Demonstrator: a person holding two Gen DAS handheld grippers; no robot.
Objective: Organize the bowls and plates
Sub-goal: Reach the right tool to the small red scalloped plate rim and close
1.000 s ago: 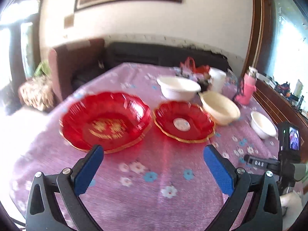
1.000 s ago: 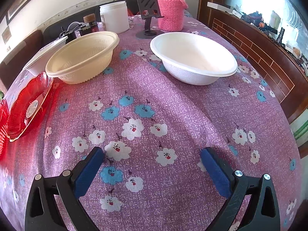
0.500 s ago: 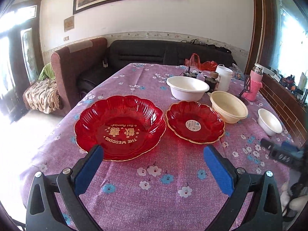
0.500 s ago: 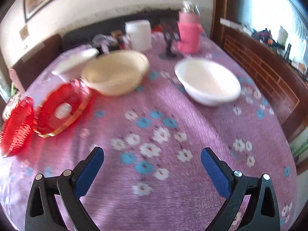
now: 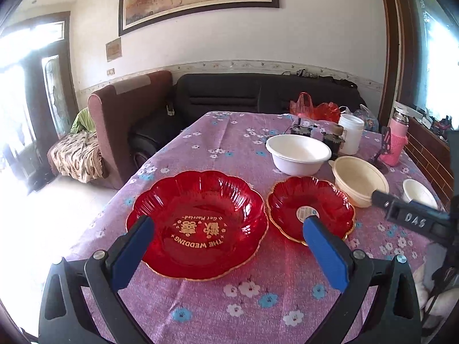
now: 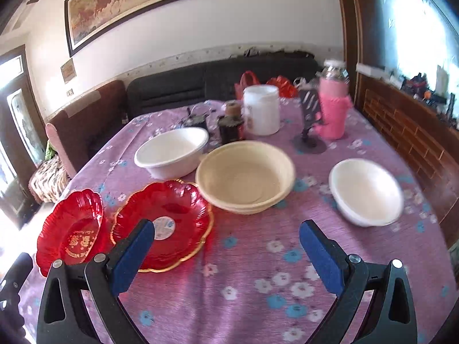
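Note:
On the purple flowered tablecloth lie a large red plate (image 5: 198, 223) (image 6: 71, 229) with gold lettering and a smaller red plate (image 5: 311, 207) (image 6: 163, 223) to its right. Behind them stand a white bowl (image 5: 298, 154) (image 6: 172, 153), a cream bowl (image 5: 360, 180) (image 6: 245, 176) and a small white bowl (image 5: 418, 193) (image 6: 365, 190). My left gripper (image 5: 226, 246) hovers open above the near edge of the large red plate, holding nothing. My right gripper (image 6: 226, 250) is open and empty over bare cloth, in front of the small red plate and the cream bowl.
At the table's far end stand a white jar (image 6: 261, 109), dark small jars (image 6: 231, 126), a pink-sleeved bottle (image 6: 332, 109), a black phone stand (image 6: 309, 120) and a red bag (image 5: 314, 109). A sofa (image 5: 258, 94) and armchair (image 5: 126, 111) sit behind; a wooden ledge (image 6: 416, 126) runs along the right.
Both grippers have risen and pulled back from the table, so more of it shows. The right view swung left from the small white bowl toward the red plates. Jaws stayed open.

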